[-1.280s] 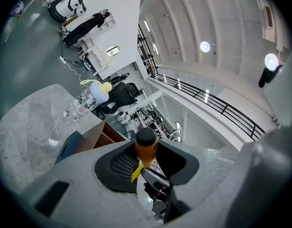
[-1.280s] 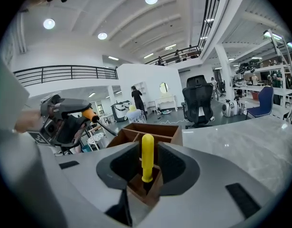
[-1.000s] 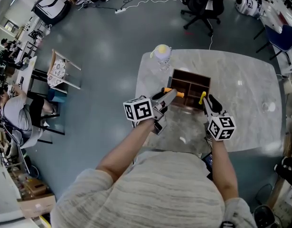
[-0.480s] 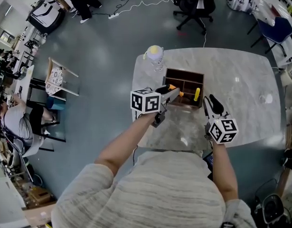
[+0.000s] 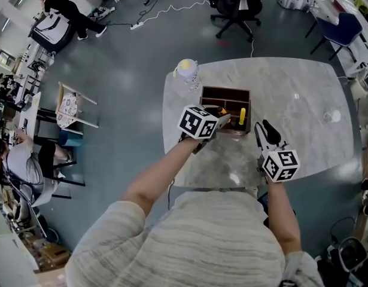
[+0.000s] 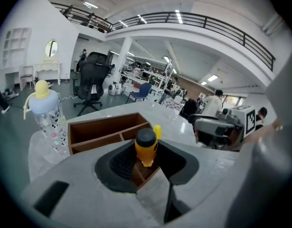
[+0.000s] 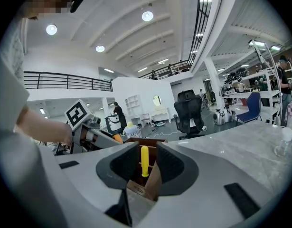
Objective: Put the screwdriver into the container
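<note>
A brown wooden container [image 5: 222, 94] with compartments stands on the marble table [image 5: 303, 100]. A yellow screwdriver [image 5: 242, 116] stands upright in one near compartment. In the right gripper view that yellow screwdriver [image 7: 144, 160] shows beyond the jaws, apart from them. My left gripper [image 5: 222, 120] is shut on an orange screwdriver [image 6: 146, 150] with a black end cap, over the container's near edge [image 6: 103, 129]. My right gripper [image 5: 262, 127] stands open and empty just right of the container.
A clear bottle with a yellow cap [image 5: 187, 72] stands at the table's far left corner beside the container. A small clear object [image 5: 331, 116] sits on the table at the right. An office chair [image 5: 234, 5] stands on the floor beyond the table.
My right gripper let go of the yellow screwdriver, which now stands in the container. My left gripper carried the orange screwdriver to the right, over the container's near edge.
</note>
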A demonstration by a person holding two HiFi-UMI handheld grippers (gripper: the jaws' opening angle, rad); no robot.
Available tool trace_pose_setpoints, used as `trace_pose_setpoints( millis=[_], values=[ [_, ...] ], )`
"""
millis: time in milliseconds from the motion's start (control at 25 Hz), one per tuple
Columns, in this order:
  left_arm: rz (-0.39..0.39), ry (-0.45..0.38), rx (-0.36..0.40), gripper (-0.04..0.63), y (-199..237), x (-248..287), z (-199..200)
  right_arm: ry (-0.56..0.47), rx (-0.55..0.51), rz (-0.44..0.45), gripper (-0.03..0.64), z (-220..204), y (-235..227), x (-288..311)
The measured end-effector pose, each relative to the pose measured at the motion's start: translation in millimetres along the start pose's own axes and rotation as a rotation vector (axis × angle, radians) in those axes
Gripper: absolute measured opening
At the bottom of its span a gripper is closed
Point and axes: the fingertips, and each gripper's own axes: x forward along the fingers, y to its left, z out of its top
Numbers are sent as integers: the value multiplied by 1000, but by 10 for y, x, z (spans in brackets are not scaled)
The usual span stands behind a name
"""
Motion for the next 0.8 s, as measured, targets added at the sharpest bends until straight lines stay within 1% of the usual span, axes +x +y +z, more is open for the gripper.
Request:
trace_pose_setpoints(
  millis=[160,280,400,600,800],
  values=[
    [-9,107,80,135,-89,170,-78,-8,20,-11,86,-2,-32,-69],
    [-8,147,108,135,-121,280,-87,-16,29,-18,86,5,-59,-114],
    [-11,175,127,135,-140,363,-90,-20,32,-23,86,-3,-77,-142],
    [-37,220,163,135,-210,434,-51,-28,46,-33,86,-4,-92,-211],
    [-34,197,150,138,-195,515,0,-39,54,-36,86,16,-103,-266]
  ],
)
